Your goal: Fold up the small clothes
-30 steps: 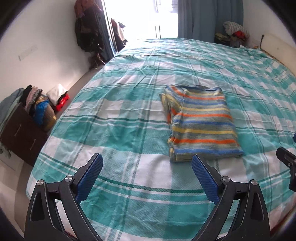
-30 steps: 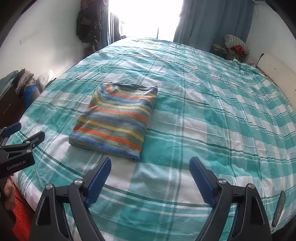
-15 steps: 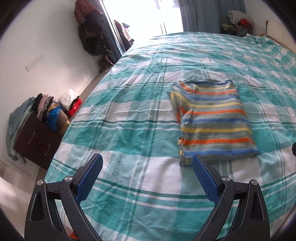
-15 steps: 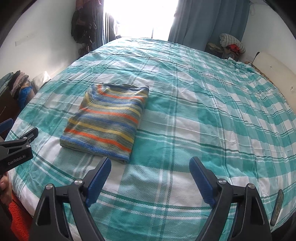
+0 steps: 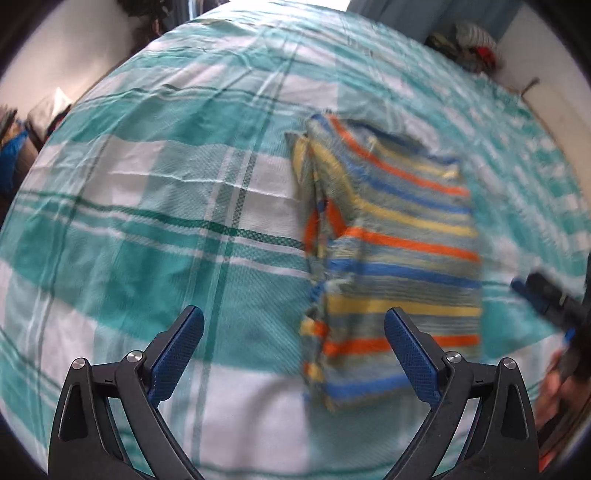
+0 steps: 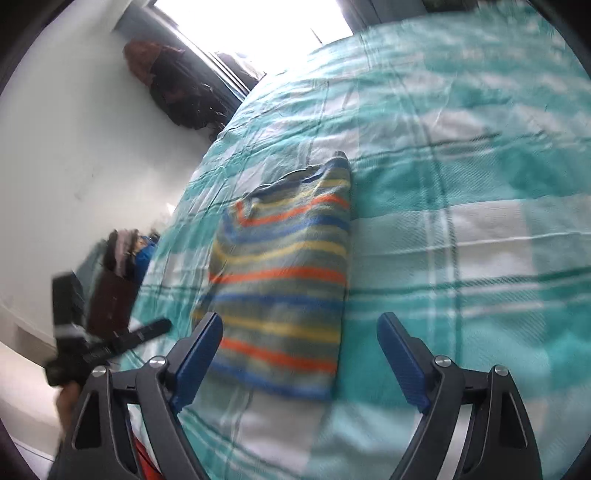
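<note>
Both grippers hang over the bed with their blue-padded jaws spread wide and nothing pinched. Seen in its own camera, the left gripper point(image 5: 293, 345) points steeply down at the sheet, and the near left edge of the folded striped sweater point(image 5: 391, 254) lies between its fingers, below them, with no pad pressing on it. The right gripper point(image 6: 300, 349) is angled over the sweater's near right corner; its jaws are closing slightly, the cloth under the gap but not clamped, and its left pad point(image 6: 197, 360) overlaps the hem only in the picture, so contact cannot be told.

The sweater, in orange, yellow, blue and grey-green stripes, lies flat as a rough rectangle on the teal-and-white checked bedsheet point(image 5: 147, 229), with a narrower folded layer showing along its left side. Motion blur smears its stripes and edges in both views, so the number of layers is hard to make out.

At the right edge of the left view, the other gripper's dark tip and part of a hand point(image 5: 550, 391) are cut off and badly blurred. In the right view the left tool appears as a dark smear at the lower left. A brown cabinet point(image 6: 110, 302) piled with clothes stands beside the bed, half hidden, and the window point(image 6: 258, 26) is blown out to white.
</note>
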`<state>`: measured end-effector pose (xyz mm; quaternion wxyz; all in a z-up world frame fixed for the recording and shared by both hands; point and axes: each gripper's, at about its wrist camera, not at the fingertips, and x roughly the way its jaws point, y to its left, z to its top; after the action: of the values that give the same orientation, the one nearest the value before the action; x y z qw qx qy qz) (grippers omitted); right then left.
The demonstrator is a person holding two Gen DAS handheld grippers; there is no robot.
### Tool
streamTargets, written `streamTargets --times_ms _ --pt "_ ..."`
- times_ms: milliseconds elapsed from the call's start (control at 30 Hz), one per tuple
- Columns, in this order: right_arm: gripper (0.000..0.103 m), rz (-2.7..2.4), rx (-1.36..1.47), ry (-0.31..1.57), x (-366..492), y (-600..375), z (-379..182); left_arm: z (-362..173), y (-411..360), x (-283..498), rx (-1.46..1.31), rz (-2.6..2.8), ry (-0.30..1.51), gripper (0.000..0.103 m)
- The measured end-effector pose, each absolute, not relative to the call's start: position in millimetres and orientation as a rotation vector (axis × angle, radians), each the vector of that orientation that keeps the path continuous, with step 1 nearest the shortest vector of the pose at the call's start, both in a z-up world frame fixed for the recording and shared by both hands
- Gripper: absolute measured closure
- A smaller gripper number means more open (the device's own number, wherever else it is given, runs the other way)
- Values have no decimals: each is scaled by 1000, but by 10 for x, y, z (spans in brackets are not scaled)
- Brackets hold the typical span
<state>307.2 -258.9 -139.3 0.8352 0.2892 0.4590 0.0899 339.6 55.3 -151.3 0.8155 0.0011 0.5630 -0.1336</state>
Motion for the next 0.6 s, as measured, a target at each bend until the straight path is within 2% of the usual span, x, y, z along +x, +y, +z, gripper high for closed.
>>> streamTargets --times_ms 33,100,200,333,400,433,467,500,533,567,600 --pt "25 208 631 980 3202 -2614 -1486 -1586 513 3409 23 -291 1209 5" --pt "25 245 697 996 3469 -2697 -1694 -1735 432 3397 37 -345 1233 5" --pt "25 273 778 988 3828 -2803 -1971 -1794 382 3277 47 -417 1176 4" --pt "25 430 850 984 4268 -2692 -2200 -1876 432 3355 -59 -447 1189 4" --pt "28 458 846 977 4435 -2605 -2227 -1888 432 3396 -91 -440 1192 8" --pt "40 460 843 980 4496 -2573 -2230 -1884 396 3399 -82 -436 1184 14" --pt "50 445 821 998 4553 -2538 -2226 -1872 367 3404 -68 -445 1180 33" --pt "76 415 776 1016 4603 -2510 -2203 -1844 328 3418 -61 -469 1183 56" --pt "80 404 735 1017 4614 -2481 -2145 -1801 271 3399 -57 -488 1185 65" --pt "80 410 687 996 4592 -2437 -2037 -1750 230 3383 -38 -485 1177 82" --pt "80 420 658 975 4560 -2411 -1943 -1697 205 3367 -25 -491 1169 86"
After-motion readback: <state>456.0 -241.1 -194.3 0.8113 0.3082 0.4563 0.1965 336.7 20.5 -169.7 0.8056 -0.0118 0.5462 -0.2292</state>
